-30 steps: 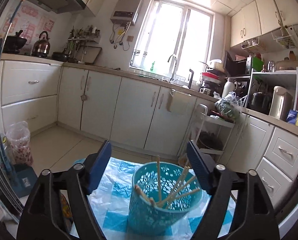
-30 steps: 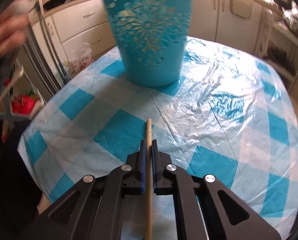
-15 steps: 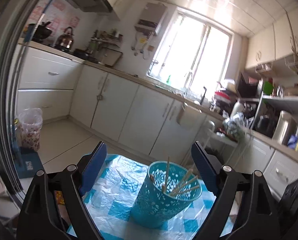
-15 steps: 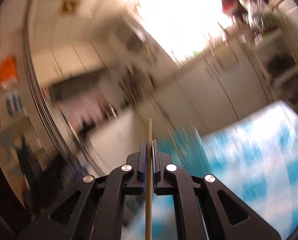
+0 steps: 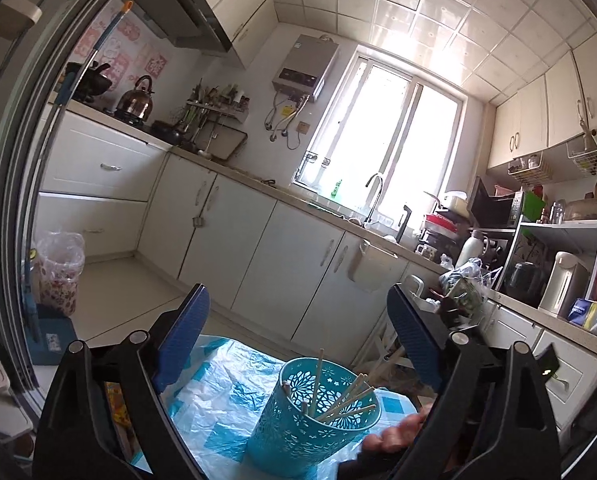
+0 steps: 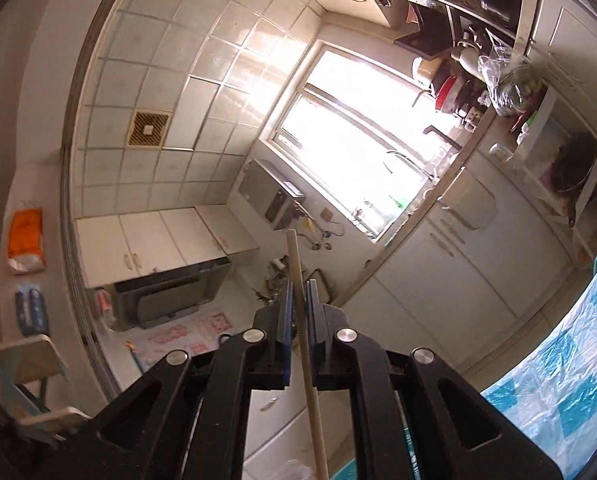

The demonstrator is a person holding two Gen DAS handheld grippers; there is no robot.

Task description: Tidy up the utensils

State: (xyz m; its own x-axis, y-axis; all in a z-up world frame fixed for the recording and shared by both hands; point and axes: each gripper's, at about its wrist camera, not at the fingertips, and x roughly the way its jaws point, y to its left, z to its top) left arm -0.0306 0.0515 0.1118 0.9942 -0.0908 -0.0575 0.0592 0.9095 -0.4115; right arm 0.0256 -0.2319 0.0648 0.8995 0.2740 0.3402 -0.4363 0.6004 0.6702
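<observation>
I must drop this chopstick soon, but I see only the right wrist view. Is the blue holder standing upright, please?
Observer: Yes, the turquoise holder stands upright on the checked cloth.
Operator: Are chopsticks inside it?
Observer: Yes, several chopsticks lean inside it.
Operator: And the left gripper?
Observer: The left gripper is open and holds nothing; the holder shows between its fingers.

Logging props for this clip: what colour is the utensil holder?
Teal, with cut-out flower patterning; the utensil holder shows best in the left wrist view.
</observation>
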